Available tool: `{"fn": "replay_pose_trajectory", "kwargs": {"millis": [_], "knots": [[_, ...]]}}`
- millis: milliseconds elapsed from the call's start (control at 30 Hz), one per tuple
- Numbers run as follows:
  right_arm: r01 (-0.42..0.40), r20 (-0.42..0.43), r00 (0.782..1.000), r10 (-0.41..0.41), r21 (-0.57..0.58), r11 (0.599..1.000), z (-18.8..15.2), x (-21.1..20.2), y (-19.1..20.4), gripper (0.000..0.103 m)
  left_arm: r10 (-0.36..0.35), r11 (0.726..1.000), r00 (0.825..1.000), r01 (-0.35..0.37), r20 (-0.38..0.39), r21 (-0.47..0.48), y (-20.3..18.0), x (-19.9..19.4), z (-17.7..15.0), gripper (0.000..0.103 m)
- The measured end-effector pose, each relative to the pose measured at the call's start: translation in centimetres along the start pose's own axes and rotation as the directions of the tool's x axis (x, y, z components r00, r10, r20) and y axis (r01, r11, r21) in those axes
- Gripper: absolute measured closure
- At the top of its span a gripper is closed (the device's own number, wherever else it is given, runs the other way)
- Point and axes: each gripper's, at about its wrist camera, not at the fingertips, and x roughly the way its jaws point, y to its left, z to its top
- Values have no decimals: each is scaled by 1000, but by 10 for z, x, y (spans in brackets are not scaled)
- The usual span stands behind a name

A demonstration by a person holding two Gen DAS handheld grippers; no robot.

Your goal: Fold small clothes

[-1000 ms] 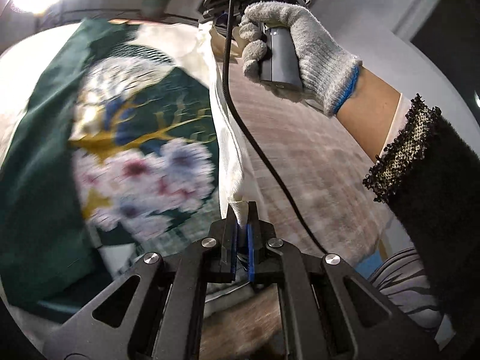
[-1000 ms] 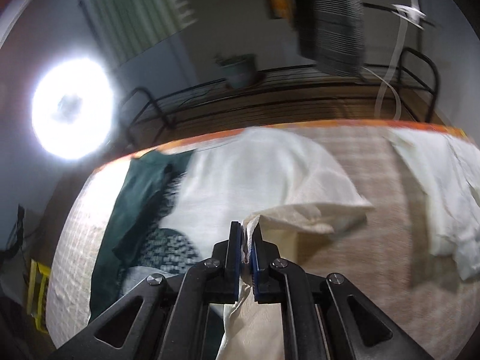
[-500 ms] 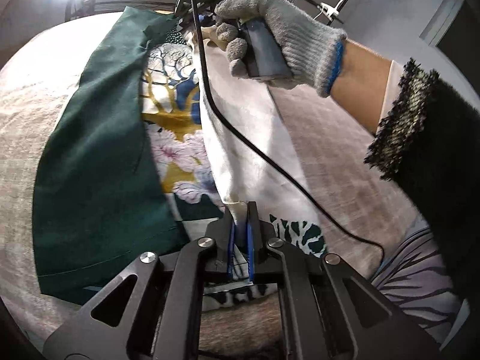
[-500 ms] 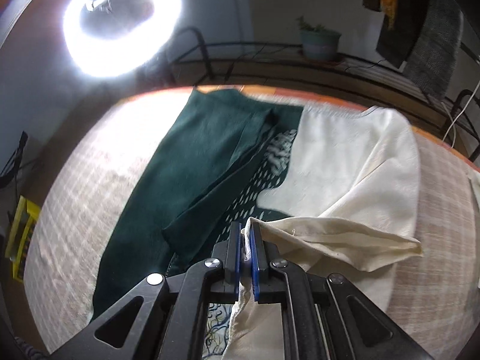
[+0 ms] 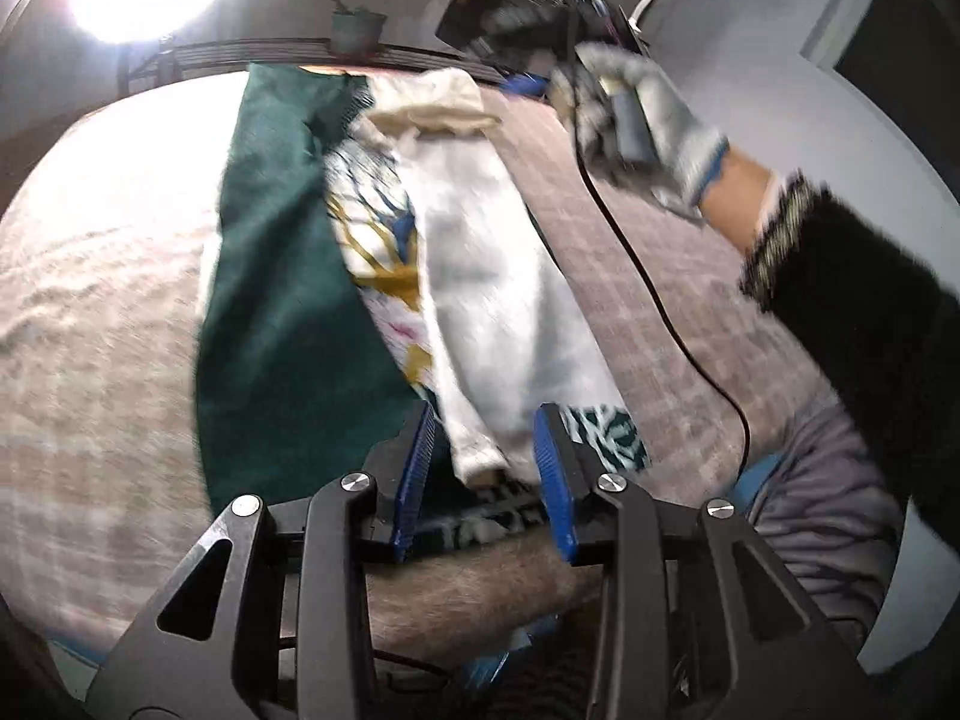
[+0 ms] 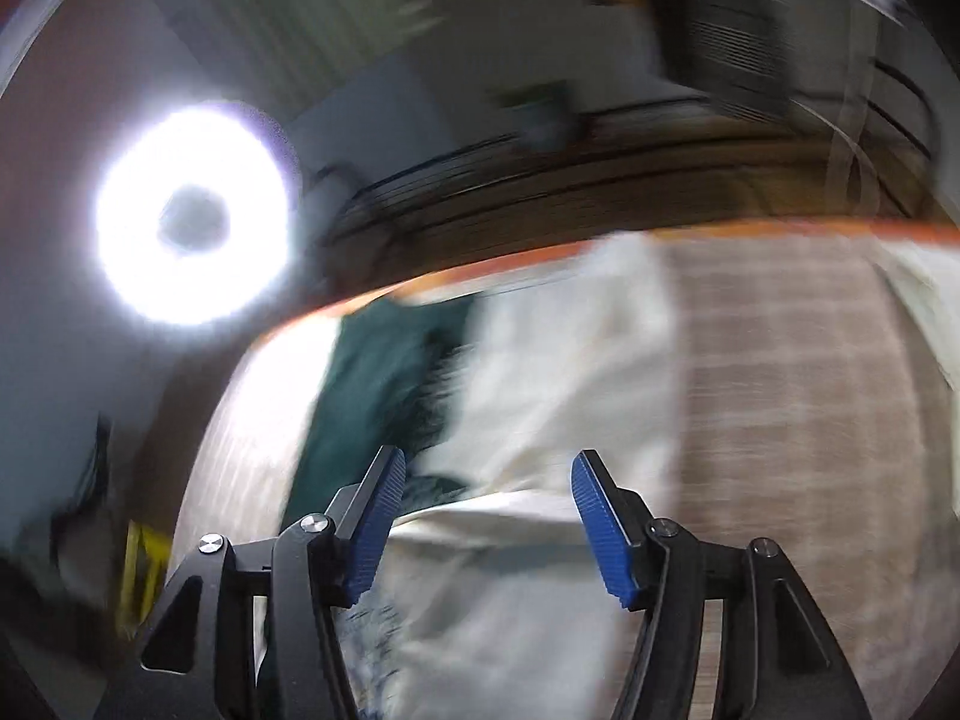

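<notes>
A small garment [image 5: 282, 300] lies on the beige checked bed cover [image 5: 96, 360]. It is dark green outside, with a floral print [image 5: 378, 252] and a cream lining [image 5: 498, 276] folded lengthwise over its right side. My left gripper [image 5: 486, 450] is open, its blue pads either side of the cream fold's near end. My right gripper [image 6: 483, 510] is open just above the cream lining [image 6: 540, 420], with the green part [image 6: 372, 396] to its left. The gloved right hand [image 5: 648, 120] holding that gripper shows at the far right of the garment. Both views are blurred.
A ring light [image 6: 192, 216] glares at the back left. A metal rail [image 5: 240, 51] with a potted plant [image 5: 357, 30] runs behind the bed. Another cream cloth [image 6: 930, 312] lies at the bed's right. A black cable [image 5: 660, 312] trails across the cover.
Both grippers have opened and let go of the cream fold, which now lies flat over the garment. The right gripper has swung up and away; both views blur with motion.
</notes>
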Motion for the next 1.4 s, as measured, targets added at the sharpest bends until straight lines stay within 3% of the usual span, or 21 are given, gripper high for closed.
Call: {"fn": "replay_pose_trajectory", "kwargs": {"millis": [100, 233, 267, 300, 367, 400, 467, 600, 700, 1100, 1167, 1267, 1400], "knots": [[80, -49, 996, -75, 100, 992, 1, 14, -31, 42, 19, 1000, 999, -18, 39, -18, 17, -7, 31, 68], [97, -104, 991, -83, 143, 985, -2, 37, -44, 46, 115, 993, 981, -118, 155, 13, 33, -17, 69, 68], [101, -110, 990, -87, 132, 986, 0, 41, -42, 55, 120, 993, 977, -122, 174, 3, 39, -19, 74, 68], [100, -112, 990, -87, 117, 988, 1, 45, -41, 73, 126, 992, 975, -126, 184, -8, 43, -20, 76, 68], [98, -128, 988, -88, 71, 993, 4, 52, -34, 92, 150, 988, 971, -144, 186, -47, 57, -17, 78, 68], [114, -127, 986, -110, 27, 993, 6, 53, -26, 98, 146, 988, 974, -136, 173, -70, 63, -15, 78, 68], [132, -94, 987, -133, -20, 991, 13, 46, -16, 101, 112, 989, 983, -96, 143, -116, 75, -10, 80, 68], [75, -13, 997, -75, -25, 997, 32, 28, 4, 102, 139, 989, 977, -127, 160, -80, 73, -9, 84, 68], [59, 1, 998, -59, -42, 997, 51, 35, 23, 102, 138, 990, 975, -128, 174, -65, 72, -10, 85, 68], [28, -100, 994, -42, -141, 990, 75, 136, 89, 101, 174, 984, 967, -162, 187, -77, 82, -10, 88, 68], [14, -129, 991, -36, -161, 987, 72, 156, 96, 95, 185, 981, 965, -171, 188, -87, 86, -10, 89, 68], [39, -162, 984, -70, -184, 982, 70, 172, 101, 69, 209, 977, 958, -195, 196, -90, 89, -12, 89, 68], [-4, -102, 995, -11, -151, 989, 73, 137, 94, 69, 215, 975, 956, -199, 201, -94, 90, -15, 89, 68]]}}
